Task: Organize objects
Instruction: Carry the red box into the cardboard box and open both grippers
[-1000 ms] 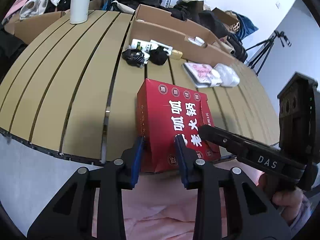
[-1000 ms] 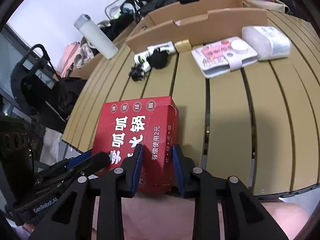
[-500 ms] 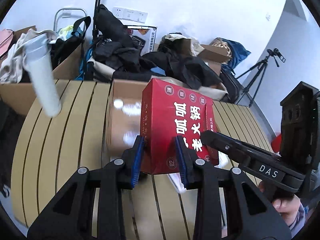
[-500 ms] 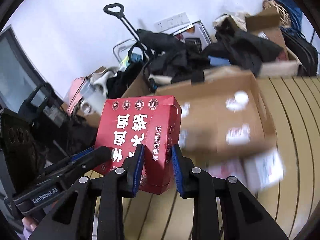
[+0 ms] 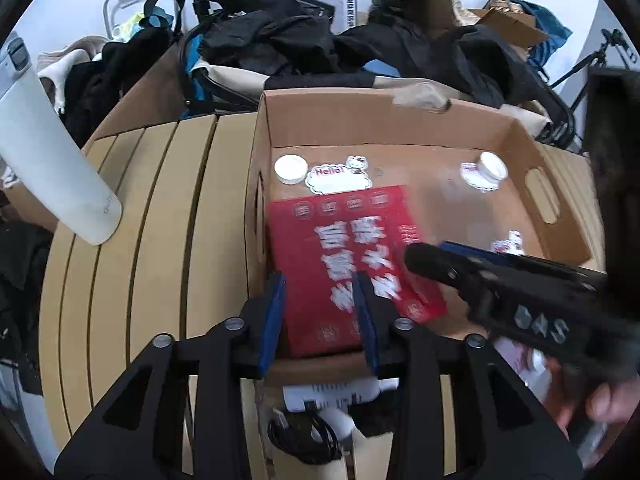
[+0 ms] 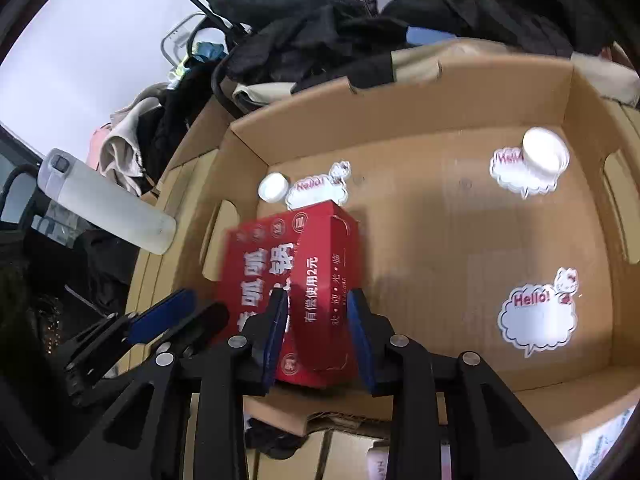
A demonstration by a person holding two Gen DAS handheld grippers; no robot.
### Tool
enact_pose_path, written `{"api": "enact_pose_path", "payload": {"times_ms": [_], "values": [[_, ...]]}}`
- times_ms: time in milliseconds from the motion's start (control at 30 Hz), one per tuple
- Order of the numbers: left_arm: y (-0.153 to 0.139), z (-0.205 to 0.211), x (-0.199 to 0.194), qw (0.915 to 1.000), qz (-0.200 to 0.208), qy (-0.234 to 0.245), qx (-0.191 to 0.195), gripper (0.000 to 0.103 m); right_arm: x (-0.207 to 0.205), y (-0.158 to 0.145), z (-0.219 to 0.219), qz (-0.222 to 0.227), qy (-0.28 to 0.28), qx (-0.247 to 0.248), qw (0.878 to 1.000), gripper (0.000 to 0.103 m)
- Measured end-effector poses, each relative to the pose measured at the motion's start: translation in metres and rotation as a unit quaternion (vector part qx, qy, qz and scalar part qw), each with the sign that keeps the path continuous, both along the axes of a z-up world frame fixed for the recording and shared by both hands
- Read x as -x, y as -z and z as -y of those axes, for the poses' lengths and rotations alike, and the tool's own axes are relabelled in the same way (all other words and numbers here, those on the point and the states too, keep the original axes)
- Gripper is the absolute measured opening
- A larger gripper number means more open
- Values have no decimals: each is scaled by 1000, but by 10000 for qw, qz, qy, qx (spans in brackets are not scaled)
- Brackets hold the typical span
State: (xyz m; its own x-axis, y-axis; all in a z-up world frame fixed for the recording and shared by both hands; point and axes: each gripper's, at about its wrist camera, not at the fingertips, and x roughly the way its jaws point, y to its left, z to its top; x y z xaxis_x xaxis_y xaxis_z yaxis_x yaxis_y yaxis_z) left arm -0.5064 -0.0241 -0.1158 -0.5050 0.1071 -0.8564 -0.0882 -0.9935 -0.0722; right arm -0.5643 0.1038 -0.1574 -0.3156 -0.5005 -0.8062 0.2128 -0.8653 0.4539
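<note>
A red box with white Chinese lettering (image 5: 344, 256) is inside the open cardboard box (image 5: 400, 108), at its near left corner. It also shows in the right wrist view (image 6: 292, 280). My left gripper (image 5: 320, 316) has its blue pads on either side of the red box's near end. My right gripper (image 6: 316, 328) straddles the box's right side panel; its jaws look slightly wider than before. The right gripper also shows in the left wrist view (image 5: 424, 254). The cardboard box (image 6: 400, 108) holds two white round lids and several "Hello!" stickers.
A white bottle (image 5: 48, 168) stands left of the cardboard box on the slatted tan table (image 5: 140, 248). Black cable and a white tube (image 5: 312, 428) lie before the box's near wall. Dark clothes and bags (image 5: 320, 40) are piled behind.
Both grippers carried the red box up off the table edge, forward over the cardboard box, and lowered it into its near left corner. The jaws have spread a little.
</note>
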Motion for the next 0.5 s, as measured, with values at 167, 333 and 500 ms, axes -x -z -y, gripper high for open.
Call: {"api": "enact_pose_path", "payload": {"times_ms": [167, 333, 500], "values": [[-34, 11, -9, 9983, -406, -274, 327, 58, 6, -12, -23, 22, 198, -311, 9993, 70], [-75, 22, -18, 9932, -424, -648, 868, 97, -7, -64, -67, -667, 460, -842, 9931, 102], [-110, 26, -47, 9924, -629, -731, 769, 99, -40, -120, -118, -906, 672, -1239, 9859, 102]]}}
